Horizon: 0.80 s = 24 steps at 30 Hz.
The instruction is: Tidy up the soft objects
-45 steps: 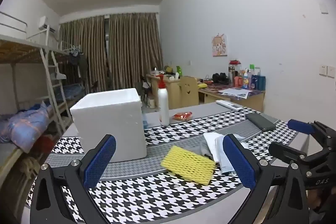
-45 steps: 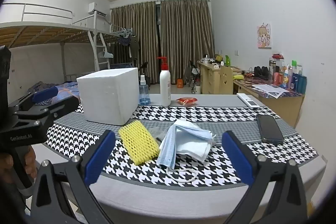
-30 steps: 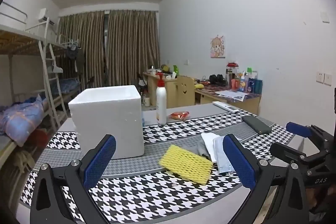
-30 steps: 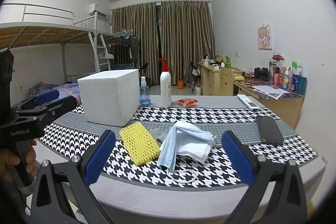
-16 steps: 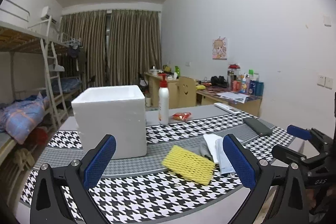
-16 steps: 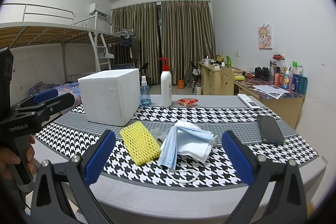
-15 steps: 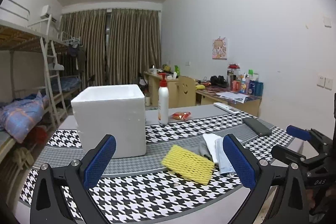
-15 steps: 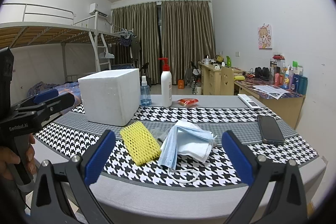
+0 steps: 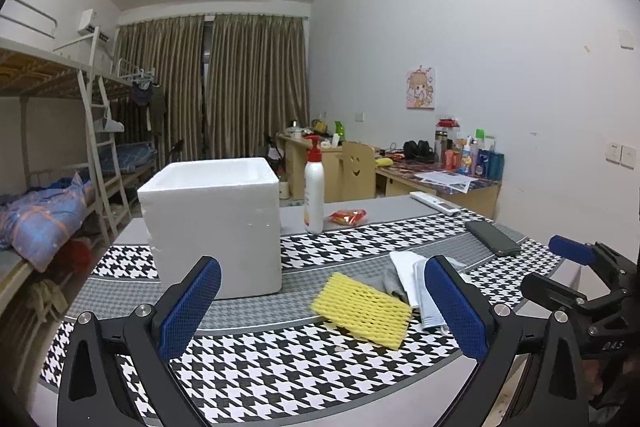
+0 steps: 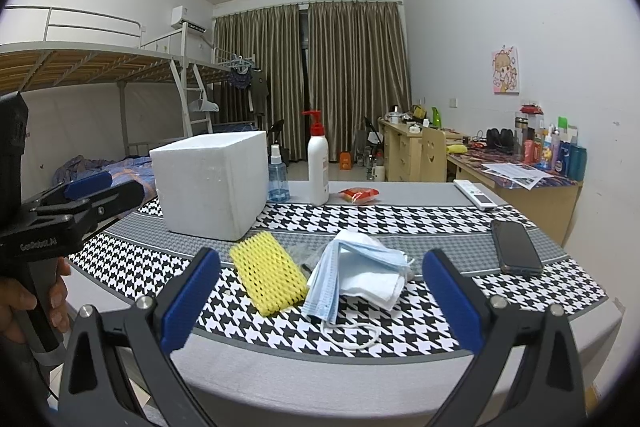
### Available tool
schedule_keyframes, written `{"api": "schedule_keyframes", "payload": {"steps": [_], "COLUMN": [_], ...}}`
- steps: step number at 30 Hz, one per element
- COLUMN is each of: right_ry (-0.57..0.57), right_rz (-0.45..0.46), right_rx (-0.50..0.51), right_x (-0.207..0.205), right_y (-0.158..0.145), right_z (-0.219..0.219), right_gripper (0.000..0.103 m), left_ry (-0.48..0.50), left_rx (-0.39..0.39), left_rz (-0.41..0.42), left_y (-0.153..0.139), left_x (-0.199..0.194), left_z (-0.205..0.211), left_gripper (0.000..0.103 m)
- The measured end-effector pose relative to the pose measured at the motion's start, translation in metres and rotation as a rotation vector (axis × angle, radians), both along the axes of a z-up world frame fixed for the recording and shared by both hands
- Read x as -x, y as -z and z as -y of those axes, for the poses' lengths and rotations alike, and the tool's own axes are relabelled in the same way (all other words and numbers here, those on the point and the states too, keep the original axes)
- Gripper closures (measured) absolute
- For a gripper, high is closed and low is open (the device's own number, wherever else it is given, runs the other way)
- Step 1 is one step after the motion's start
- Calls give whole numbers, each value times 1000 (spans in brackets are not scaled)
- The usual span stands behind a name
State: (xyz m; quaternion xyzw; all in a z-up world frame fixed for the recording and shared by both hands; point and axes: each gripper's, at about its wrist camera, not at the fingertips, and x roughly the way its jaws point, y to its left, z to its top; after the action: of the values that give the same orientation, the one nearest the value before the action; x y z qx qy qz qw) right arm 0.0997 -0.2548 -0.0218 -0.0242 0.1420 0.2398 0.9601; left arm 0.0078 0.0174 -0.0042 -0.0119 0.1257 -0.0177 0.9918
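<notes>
Left wrist view: the left hand-held gripper point(image 9: 322, 301) hangs wide open above the tabletop's point(image 9: 248, 363) near edge, holding nothing; the yellow foam net point(image 9: 362, 309) lies just right of the white foam box point(image 9: 212, 227), bare houndstooth cloth before both.

Right wrist view: the right hand-held gripper point(image 10: 320, 301) gapes empty above the near edge; face masks point(image 10: 358, 273) touch the net's right side, well right of the box.
</notes>
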Motion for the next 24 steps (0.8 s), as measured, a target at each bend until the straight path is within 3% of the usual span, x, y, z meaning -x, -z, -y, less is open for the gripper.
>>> {"api": "schedule_keyframes", "payload": {"steps": [8, 24], "right_ry": [0, 0], "right_rz": [-2, 1], "right_rx": [1, 2], "right_x": [-2, -2], "right_y": [1, 1], "right_z": [-2, -2], "right_gripper": [1, 1], "left_ry": [14, 4], "left_rx": [-2, -16], "left_rz": [26, -5], "left_y": [-2, 0], "left_x": [6, 0], "left_z": [1, 1], "left_gripper": [1, 1]}}
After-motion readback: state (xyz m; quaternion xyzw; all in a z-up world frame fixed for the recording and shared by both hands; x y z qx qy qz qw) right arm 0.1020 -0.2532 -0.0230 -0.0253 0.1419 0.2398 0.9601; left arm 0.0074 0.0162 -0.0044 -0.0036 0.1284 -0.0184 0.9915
